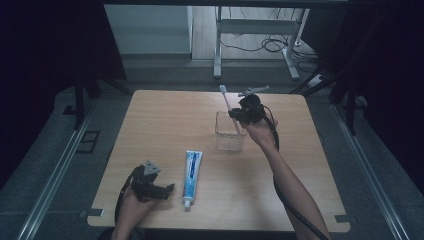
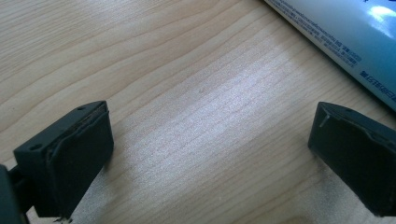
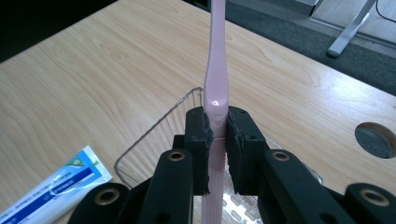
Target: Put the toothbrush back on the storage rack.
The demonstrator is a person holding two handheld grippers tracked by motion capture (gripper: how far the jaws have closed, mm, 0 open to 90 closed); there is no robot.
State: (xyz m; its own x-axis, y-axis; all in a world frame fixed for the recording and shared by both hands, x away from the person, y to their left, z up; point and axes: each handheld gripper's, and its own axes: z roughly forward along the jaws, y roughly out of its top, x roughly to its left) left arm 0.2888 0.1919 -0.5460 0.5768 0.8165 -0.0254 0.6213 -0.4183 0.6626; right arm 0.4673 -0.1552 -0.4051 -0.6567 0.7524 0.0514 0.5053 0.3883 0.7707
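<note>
Overall, one pale wooden table [image 1: 165, 115] at frame centre, grey floor beyond. One toothpaste tube [image 1: 192, 176], one clear cup [image 1: 230, 131]. Right gripper [image 3: 217, 135] pinches one pink toothbrush [image 3: 217, 60]; left gripper [image 2: 205, 154] spread.

Left black two-jaw gripper [image 1: 167, 190] sits low near the person's edge of the table, held by the left hand [image 1: 131, 200], jaws spread wide with nothing between them. Right black two-jaw gripper [image 1: 234, 116] is raised on an outstretched forearm, wrist bent, jaws clamped tight on a thin pink handle, cable trailing along the arm.
</note>
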